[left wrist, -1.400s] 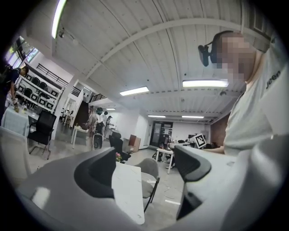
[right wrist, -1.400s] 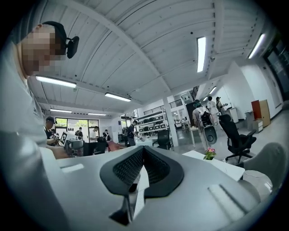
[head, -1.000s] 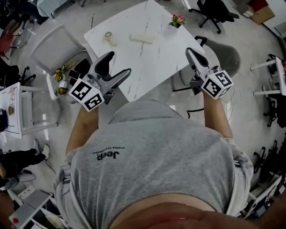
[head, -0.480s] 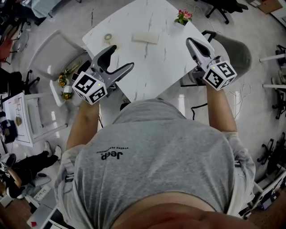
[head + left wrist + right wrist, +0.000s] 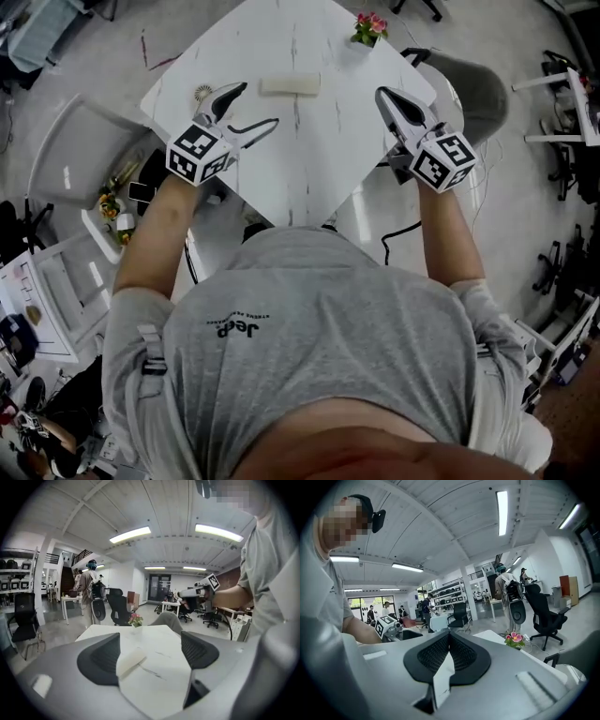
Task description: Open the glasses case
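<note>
Beyond left gripper's (image 5: 257,105) parted jaws, seemingly untouched, lies glasses case (image 5: 291,86).

The person (image 5: 309,394) wears a grey short-sleeved T-shirt (image 5: 366,309) with a dark "Jeep" logo (image 5: 230,327) at 9 o'clock on the chest (upside down from above). The left gripper (image 5: 255,105) and right gripper (image 5: 384,96) are grey, with black ribbed pads (image 5: 440,656) and black-and-white marker cubes (image 5: 200,155).

bright ceiling strip lights | fisheye warp, dark vignetted edges | near foreground blurred
</note>
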`<state>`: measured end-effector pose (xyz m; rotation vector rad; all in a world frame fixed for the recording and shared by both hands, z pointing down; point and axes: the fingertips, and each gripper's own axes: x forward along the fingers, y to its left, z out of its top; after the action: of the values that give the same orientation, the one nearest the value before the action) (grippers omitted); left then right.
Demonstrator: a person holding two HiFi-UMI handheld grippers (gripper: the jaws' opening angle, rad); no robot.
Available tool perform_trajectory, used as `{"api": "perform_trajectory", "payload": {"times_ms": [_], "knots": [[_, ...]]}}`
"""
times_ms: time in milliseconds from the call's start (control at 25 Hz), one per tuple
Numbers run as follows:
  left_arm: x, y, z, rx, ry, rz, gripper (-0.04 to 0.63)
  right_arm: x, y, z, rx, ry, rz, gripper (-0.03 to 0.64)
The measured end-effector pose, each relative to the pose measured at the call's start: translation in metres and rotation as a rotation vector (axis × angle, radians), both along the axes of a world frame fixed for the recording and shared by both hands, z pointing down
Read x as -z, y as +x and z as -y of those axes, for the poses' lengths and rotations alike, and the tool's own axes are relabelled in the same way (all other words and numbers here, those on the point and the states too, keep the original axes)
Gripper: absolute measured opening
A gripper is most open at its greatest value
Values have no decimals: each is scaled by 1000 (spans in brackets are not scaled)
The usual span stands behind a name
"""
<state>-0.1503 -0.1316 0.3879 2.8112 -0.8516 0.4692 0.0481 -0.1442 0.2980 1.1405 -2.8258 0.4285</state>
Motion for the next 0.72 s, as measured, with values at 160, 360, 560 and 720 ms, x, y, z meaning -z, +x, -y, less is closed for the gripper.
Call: {"api": "perform_trajectory", "payload": {"times_ms": [160,360,560,720], "knots": [[-43,10,28,-10,-33,73,433,-25,6,22,-4,-15,8,3],[-87,35,51,-54,-40,179,433,-60,13,45,-14,-15,-12,3],[-124,59,72,-114,-42,299,433,-99,11,69,-13,-37,-29,3],[-164,65,88,-164,-32,458,433,-130,8,84,-15,-64,-33,3]]}}
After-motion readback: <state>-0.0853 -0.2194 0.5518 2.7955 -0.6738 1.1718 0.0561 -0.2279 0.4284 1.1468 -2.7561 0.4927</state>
